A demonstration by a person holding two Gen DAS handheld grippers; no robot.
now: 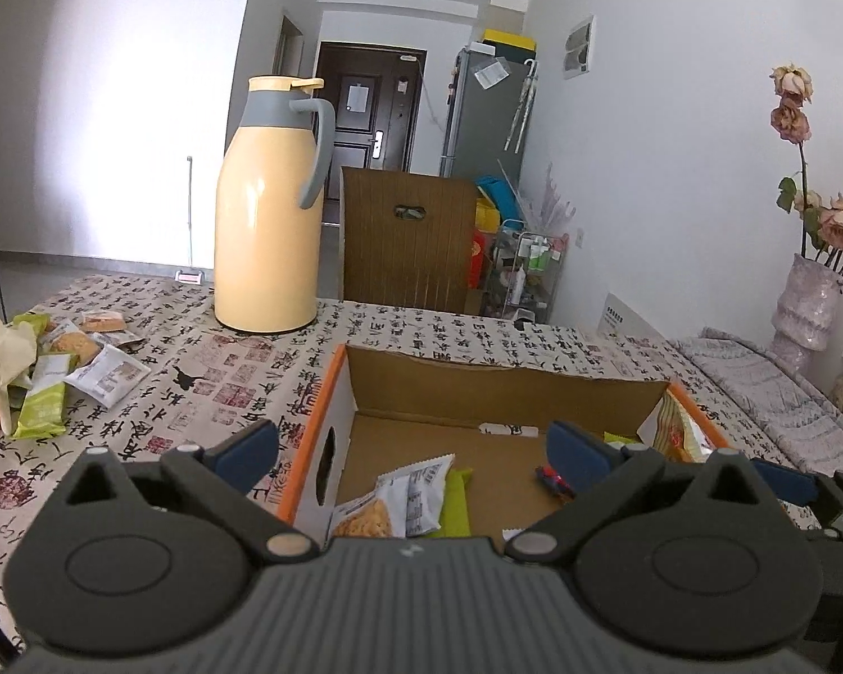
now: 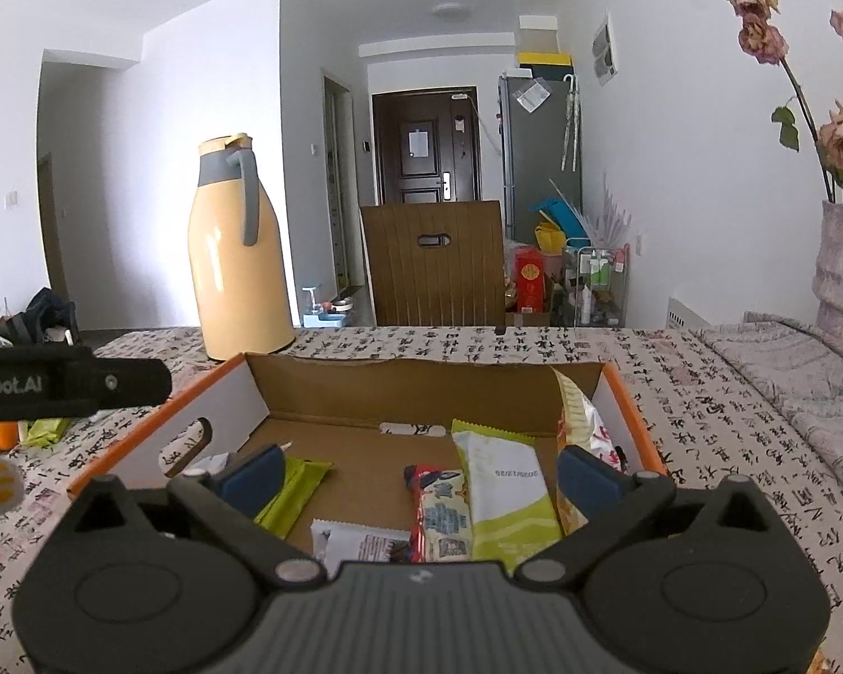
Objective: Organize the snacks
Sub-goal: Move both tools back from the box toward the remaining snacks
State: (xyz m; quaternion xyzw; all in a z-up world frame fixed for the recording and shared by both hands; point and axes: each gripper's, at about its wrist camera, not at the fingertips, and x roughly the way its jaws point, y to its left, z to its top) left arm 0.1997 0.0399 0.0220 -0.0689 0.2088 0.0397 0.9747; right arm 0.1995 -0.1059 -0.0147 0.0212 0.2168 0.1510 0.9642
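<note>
Calligraphy-print cloth covers the counter (image 1: 208, 370), and beyond it I see a yellow thermos jug (image 1: 267, 208), a brown chair back (image 1: 407, 236) and a vase of dried roses (image 1: 809, 303) off to the right. Both my claws sit over the open cardboard box (image 2: 416, 387) with the orange rim — neither has hold of anything. My left claw (image 1: 413, 446) is spread wide above the box's left end, where a white cracker packet (image 1: 399, 500) lies on top of a lime-green wrapper (image 1: 456, 500). My right claw (image 2: 421, 474) is just as wide open over the box's right half, with a pale green bar packet (image 2: 503, 494) and a red-edged packet (image 2: 441, 511) lying side by side between its fingers. An orange bag (image 2: 581, 427) leans against the box's right wall. More snacks wait outside — a loose pile of packets (image 1: 78, 359) on the cloth, left of the box
</note>
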